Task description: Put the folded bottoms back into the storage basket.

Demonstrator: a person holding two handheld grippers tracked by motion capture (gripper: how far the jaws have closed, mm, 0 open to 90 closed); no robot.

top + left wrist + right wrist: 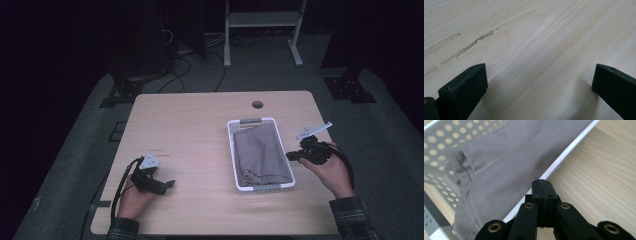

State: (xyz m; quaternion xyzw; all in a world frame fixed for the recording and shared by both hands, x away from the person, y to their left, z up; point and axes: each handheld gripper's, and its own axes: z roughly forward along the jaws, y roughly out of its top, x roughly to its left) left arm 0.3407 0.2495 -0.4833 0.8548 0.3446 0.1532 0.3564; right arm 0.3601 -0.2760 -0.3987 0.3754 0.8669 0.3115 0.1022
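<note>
A white perforated basket [231,150] sits right of the table's middle, with a folded grey cloth [261,155] lying inside it. My right gripper [291,156] hovers just outside the basket's right rim, jaws pressed together with nothing between them. In the right gripper view that gripper [542,181] points at the white rim [564,157], and the cloth [506,165] lies beyond it. My left gripper [169,185] rests near the table's front left, far from the basket. Its jaws stand wide apart over bare wood [541,50].
The wooden table [190,125] has a round cable hole [257,104] near its far edge. Faint scuff marks [466,47] streak the wood ahead of the left gripper. A metal frame's legs [262,30] and cables stand on the dark floor beyond.
</note>
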